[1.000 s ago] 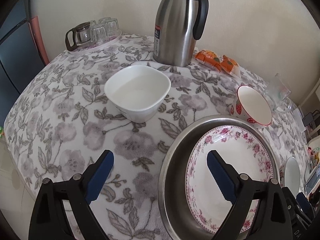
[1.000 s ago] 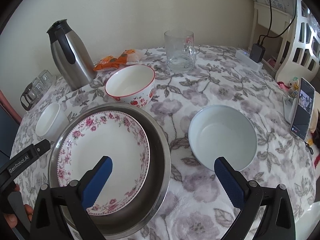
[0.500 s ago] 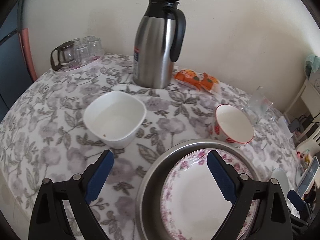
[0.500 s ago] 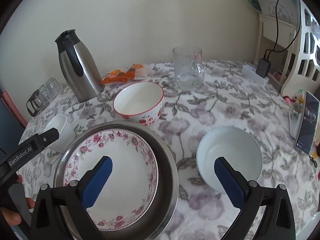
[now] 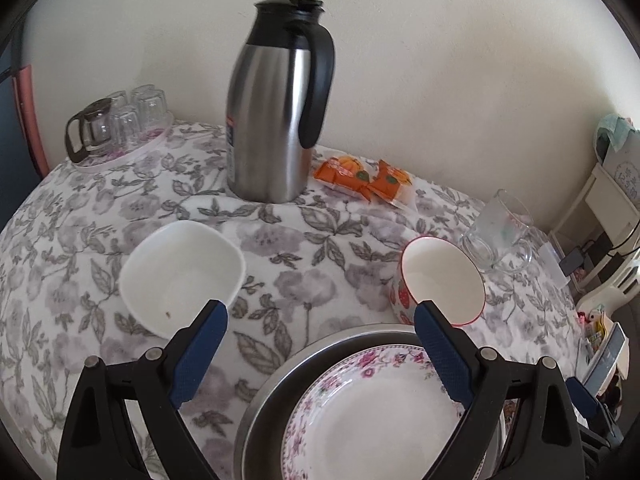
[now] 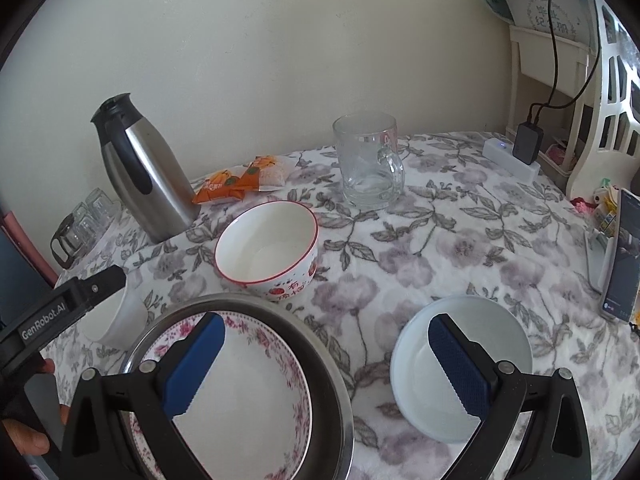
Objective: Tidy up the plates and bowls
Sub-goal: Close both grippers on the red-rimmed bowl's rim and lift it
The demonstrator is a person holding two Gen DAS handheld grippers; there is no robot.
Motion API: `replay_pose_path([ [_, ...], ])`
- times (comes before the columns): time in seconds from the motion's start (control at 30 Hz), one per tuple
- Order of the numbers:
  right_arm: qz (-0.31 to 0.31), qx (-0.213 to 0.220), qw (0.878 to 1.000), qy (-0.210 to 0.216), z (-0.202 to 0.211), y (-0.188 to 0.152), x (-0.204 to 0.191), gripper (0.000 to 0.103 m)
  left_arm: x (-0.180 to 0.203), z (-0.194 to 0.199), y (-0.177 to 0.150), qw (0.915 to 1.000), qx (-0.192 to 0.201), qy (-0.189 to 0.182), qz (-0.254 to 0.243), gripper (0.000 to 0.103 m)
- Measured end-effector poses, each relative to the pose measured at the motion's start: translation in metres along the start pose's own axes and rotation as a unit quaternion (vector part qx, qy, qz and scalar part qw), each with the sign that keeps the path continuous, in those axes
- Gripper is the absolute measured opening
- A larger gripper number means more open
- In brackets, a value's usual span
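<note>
A pink-flowered plate point(image 5: 380, 412) lies inside a steel pan point(image 5: 264, 400); both also show in the right wrist view, the plate point(image 6: 240, 392) in the pan point(image 6: 320, 352). A white square bowl point(image 5: 180, 276) sits at the left. A red-rimmed strawberry bowl point(image 5: 440, 280) point(image 6: 268, 248) stands behind the pan. A round white bowl point(image 6: 460, 364) is at the right. My left gripper point(image 5: 320, 316) is open and empty, above the cloth between the square bowl and the pan. My right gripper point(image 6: 326, 332) is open and empty, spanning the pan's right rim and the round bowl.
A steel thermos jug point(image 5: 276, 112) stands at the back with orange snack packets point(image 5: 360, 176) beside it. A glass mug point(image 6: 368, 160) is behind the strawberry bowl. A tray of small glasses point(image 5: 120, 128) is far left. A phone point(image 6: 620, 256) stands at the right edge.
Both grippers have pulled back and tilted up, so the bowls and pan sit lower in view and more wall shows. Nothing on the table has moved. Both stay open.
</note>
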State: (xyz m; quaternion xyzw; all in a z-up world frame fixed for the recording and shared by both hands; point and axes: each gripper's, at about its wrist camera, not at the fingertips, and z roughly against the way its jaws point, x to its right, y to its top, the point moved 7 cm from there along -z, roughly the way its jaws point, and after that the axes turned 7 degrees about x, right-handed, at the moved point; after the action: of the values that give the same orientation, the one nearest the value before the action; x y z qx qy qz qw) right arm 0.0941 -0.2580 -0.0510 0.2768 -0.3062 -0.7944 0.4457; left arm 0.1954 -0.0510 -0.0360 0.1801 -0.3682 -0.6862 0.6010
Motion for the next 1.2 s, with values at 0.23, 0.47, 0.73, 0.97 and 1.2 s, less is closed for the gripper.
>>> replay_pose_path([
  [0.23, -0.007, -0.022, 1.0, 0.001, -0.025, 0.008, 0.006, 0.103, 0.016, -0.022, -0.002, 0.999, -0.04, -0.007, -0.019, 0.095],
  [0.47, -0.018, -0.058, 0.998, 0.013, -0.055, 0.022, 0.004, 0.089, 0.032, -0.048, 0.004, 0.996, -0.08, -0.018, -0.035, 0.095],
  [0.73, -0.032, -0.098, 0.994, 0.024, -0.094, 0.034, -0.004, 0.057, 0.047, -0.081, 0.017, 0.9915, -0.119, -0.027, -0.045, 0.08],
  [0.97, -0.03, -0.127, 0.991, 0.022, -0.123, 0.033, -0.009, 0.033, 0.064, -0.111, 0.01, 0.9849, -0.155, -0.04, -0.068, 0.06],
  [1.2, -0.014, -0.149, 0.989, 0.024, -0.144, 0.031, -0.02, 0.022, 0.071, -0.135, 0.001, 0.9793, -0.183, -0.044, -0.075, 0.035],
])
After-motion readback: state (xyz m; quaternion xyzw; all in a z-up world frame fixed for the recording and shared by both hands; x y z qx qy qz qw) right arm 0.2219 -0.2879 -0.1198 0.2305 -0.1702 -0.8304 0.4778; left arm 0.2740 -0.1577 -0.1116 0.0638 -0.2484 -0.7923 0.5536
